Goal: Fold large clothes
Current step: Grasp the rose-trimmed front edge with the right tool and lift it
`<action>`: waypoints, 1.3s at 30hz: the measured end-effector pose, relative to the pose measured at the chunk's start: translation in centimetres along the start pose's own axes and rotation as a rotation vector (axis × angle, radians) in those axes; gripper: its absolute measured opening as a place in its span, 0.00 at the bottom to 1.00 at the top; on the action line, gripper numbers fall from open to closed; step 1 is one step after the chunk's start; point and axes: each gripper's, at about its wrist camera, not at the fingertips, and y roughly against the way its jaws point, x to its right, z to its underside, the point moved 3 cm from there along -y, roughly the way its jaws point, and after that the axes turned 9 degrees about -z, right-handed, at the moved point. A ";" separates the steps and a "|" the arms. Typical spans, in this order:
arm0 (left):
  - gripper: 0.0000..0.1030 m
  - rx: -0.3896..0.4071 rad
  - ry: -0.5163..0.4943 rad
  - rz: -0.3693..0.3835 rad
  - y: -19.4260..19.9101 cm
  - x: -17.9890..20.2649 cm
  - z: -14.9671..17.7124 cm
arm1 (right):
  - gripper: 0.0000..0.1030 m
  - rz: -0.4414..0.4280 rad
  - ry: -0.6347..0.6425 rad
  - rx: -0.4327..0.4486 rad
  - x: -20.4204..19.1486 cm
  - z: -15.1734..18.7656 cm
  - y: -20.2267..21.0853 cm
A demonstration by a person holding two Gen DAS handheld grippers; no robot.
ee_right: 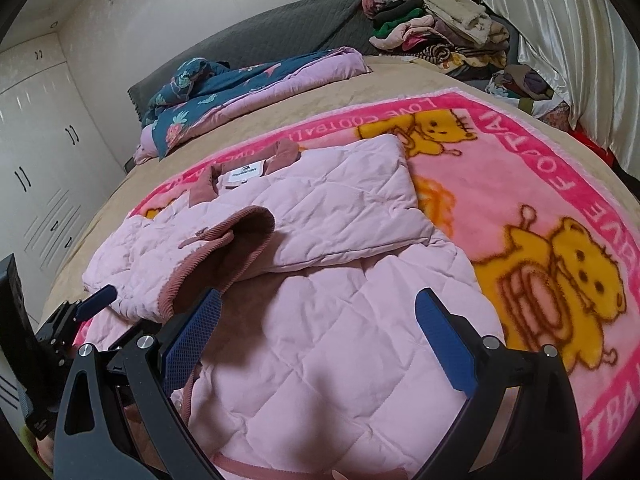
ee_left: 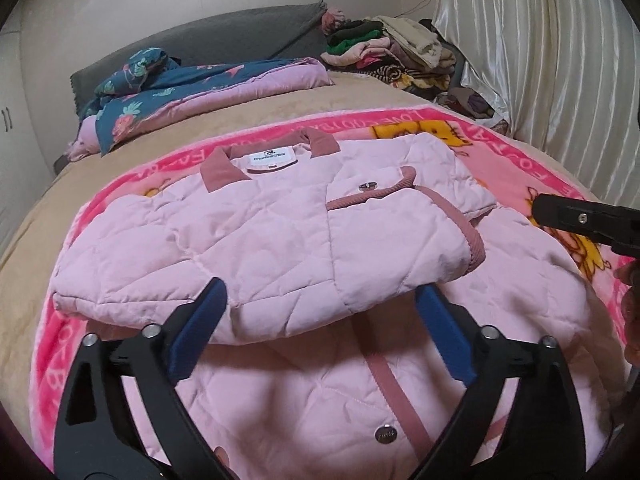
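Wide-open, the left gripper (ee_left: pixel 320 300) hovers over the pink jacket (ee_left: pixel 280 232), sleeves already folded in. Right gripper (ee_right: pixel 318 312) (also spread, empty) likely helps lift the hem next.

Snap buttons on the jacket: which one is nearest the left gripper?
The lower snap, on the jacket front by the dark-pink placket; the other snap sits far up on the folded sleeve's cuff.

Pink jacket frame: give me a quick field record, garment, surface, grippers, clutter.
garment: pink quilted jacket, both sleeves folded across the front, collar far side
surface: pink cartoon blanket on a bed
left gripper: open, nothing held, over the folded sleeve's edge
right gripper: open, nothing held, above the jacket
clutter: clothes pile at the far corner
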 end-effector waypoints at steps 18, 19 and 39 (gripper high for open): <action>0.91 0.003 0.254 -0.138 -0.3 -11.0 -1.0 | 0.94 -0.122 -0.056 -0.222 -3.8 1.5 -7.3; 0.91 -0.007 0.268 -0.158 -0.6 -11.8 -0.8 | 0.94 -0.129 -0.062 -0.236 -3.9 1.7 -7.9; 0.91 -0.060 0.364 -0.245 -2.0 -17.3 0.9 | 0.14 -0.215 0.138 -0.105 -9.1 -1.8 -7.9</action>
